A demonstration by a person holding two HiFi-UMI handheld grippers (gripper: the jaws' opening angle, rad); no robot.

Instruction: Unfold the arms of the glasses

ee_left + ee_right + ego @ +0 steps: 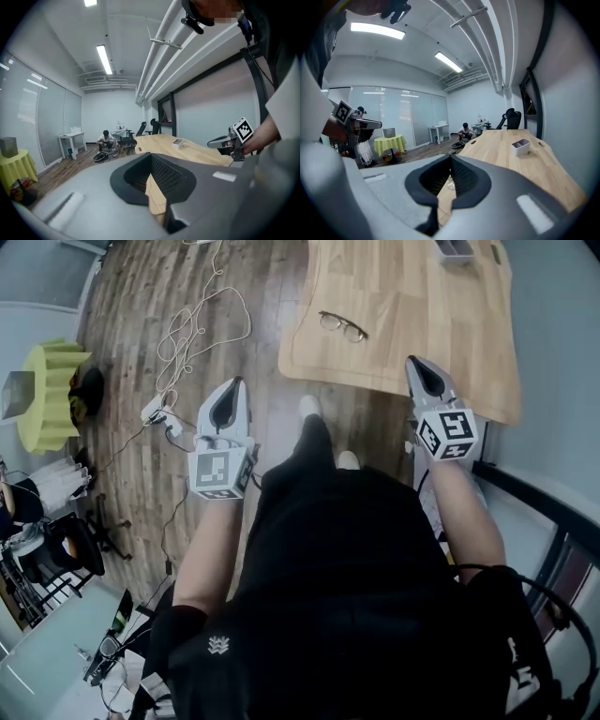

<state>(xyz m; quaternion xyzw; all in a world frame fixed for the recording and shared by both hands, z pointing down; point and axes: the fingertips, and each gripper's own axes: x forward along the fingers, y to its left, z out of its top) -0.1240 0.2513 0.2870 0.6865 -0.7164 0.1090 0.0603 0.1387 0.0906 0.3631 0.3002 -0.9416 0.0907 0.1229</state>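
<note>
Thin-rimmed glasses (342,326) lie on the light wooden table (422,306), near its front left corner, and I cannot tell how the arms are set. My left gripper (228,392) is shut and empty, held over the floor short of the table's left corner. My right gripper (424,371), also shut and empty, hovers over the table's near edge to the right of the glasses. Both stand well short of the glasses. In the left gripper view the shut jaws frame the tabletop (197,151). The right gripper view shows a faint glimpse of the glasses (449,185) below the shut jaws.
White cables (192,329) trail over the wooden floor left of the table. A yellow round table (52,395) stands far left. A small grey-white tray (521,146) sits further back on the table. A person (107,138) crouches at the room's far end near office chairs.
</note>
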